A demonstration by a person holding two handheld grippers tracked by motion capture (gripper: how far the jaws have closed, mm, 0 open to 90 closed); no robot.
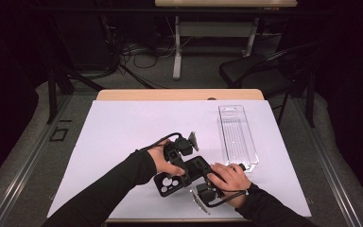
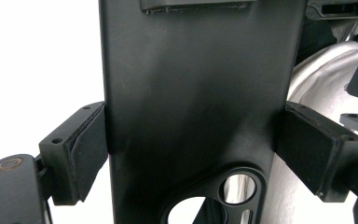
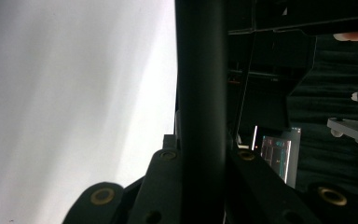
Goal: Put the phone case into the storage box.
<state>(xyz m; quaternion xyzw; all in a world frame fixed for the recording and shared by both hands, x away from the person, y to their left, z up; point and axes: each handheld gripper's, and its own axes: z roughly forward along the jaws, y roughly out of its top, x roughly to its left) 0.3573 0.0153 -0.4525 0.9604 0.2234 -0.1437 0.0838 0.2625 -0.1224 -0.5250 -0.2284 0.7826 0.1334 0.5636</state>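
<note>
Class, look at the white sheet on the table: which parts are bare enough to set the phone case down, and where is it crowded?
Bare: the white sheet left of and beyond the hands, up to the clear tray. Crowded: the near middle, where both grippers hold the phone case.

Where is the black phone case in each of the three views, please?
High view: black phone case low centre, between both hands.
Left gripper view: it fills the centre, clamped across its width, camera cutout at bottom.
Right gripper view: edge-on, a dark vertical bar between the jaws.
Shared landmark: white table cover.
</note>
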